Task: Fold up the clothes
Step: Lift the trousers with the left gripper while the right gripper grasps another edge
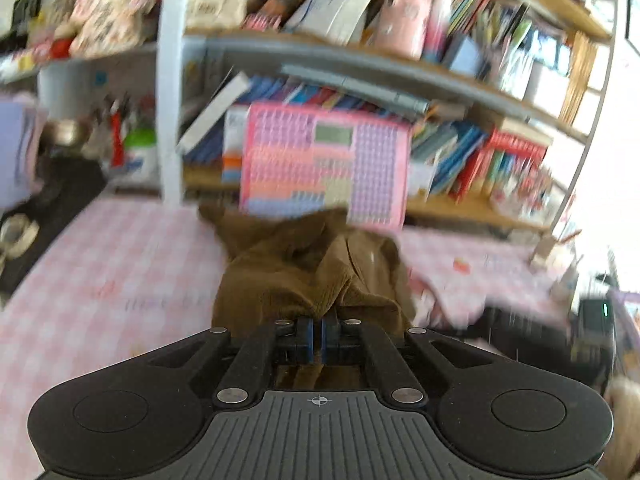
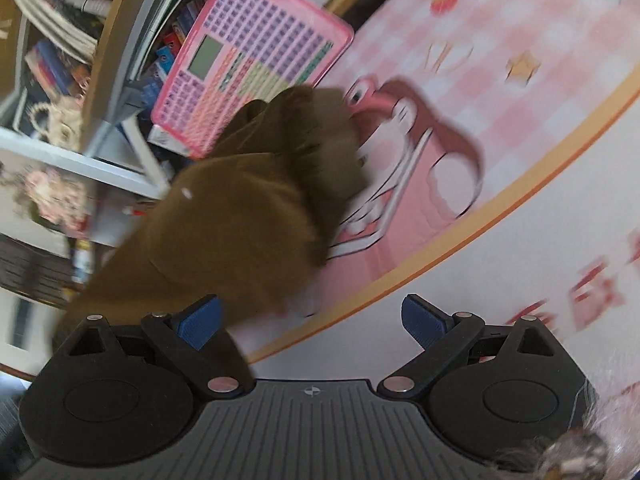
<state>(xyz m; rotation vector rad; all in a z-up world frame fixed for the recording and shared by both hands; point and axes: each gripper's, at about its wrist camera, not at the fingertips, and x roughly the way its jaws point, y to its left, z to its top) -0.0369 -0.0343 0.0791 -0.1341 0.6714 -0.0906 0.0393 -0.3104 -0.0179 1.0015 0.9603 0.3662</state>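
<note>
Pink checked tablecloth [image 1: 100, 272] lies below crowded bookshelves [image 1: 400, 80]; left gripper [image 1: 316, 334] clamps bunched brown corduroy garment [image 1: 304, 272], right gripper [image 2: 312, 322] fingers spread apart.

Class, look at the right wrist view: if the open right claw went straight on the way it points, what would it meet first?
Most likely the pink cartoon-printed cloth covering the surface; the right claw is open, with the brown garment just left of its line. Depth is unclear.
</note>
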